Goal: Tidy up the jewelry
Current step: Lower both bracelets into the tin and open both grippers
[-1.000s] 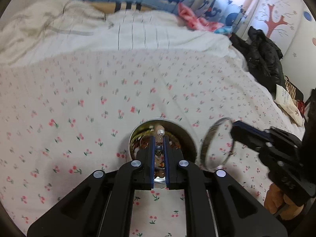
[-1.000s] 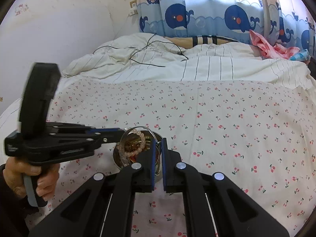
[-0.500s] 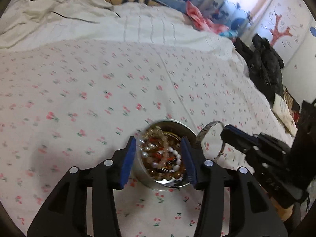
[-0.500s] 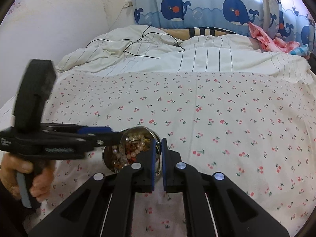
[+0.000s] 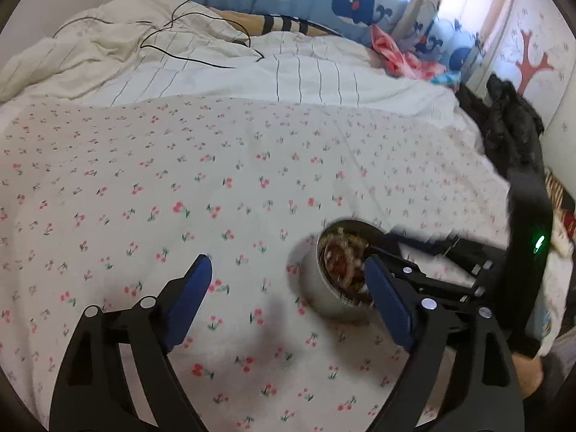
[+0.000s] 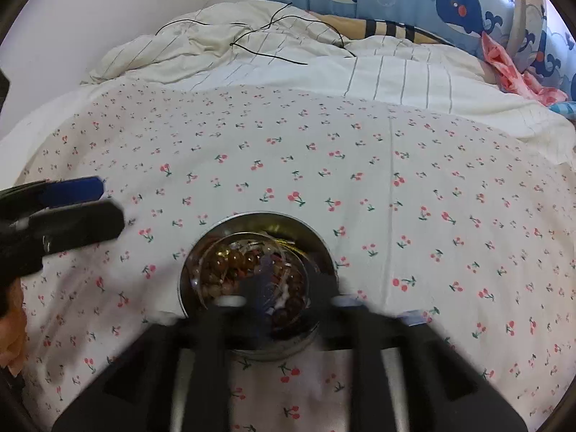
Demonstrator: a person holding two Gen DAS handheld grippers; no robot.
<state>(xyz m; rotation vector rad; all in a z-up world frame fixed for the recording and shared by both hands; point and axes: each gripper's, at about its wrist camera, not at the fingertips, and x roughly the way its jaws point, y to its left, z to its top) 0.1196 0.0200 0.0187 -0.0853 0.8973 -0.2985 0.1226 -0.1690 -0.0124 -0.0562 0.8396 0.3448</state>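
A round metal tin full of beaded bracelets sits on the cherry-print bedsheet; it also shows in the left wrist view. My left gripper is open wide and empty, left of the tin; its blue-padded fingers show at the left edge of the right wrist view. My right gripper is blurred by motion right over the tin, with a clear ring-shaped bangle lying at its tips over the beads. Whether its fingers still pinch the bangle is unclear.
A rumpled striped duvet with a black cable lies at the far end of the bed. A whale-print curtain is behind. Black clothing is piled at the bed's right side.
My left gripper let the beads drop into the tin, opened wide and pulled away to the left. My right gripper moved over the tin, bringing the clear bangle down onto the beads.
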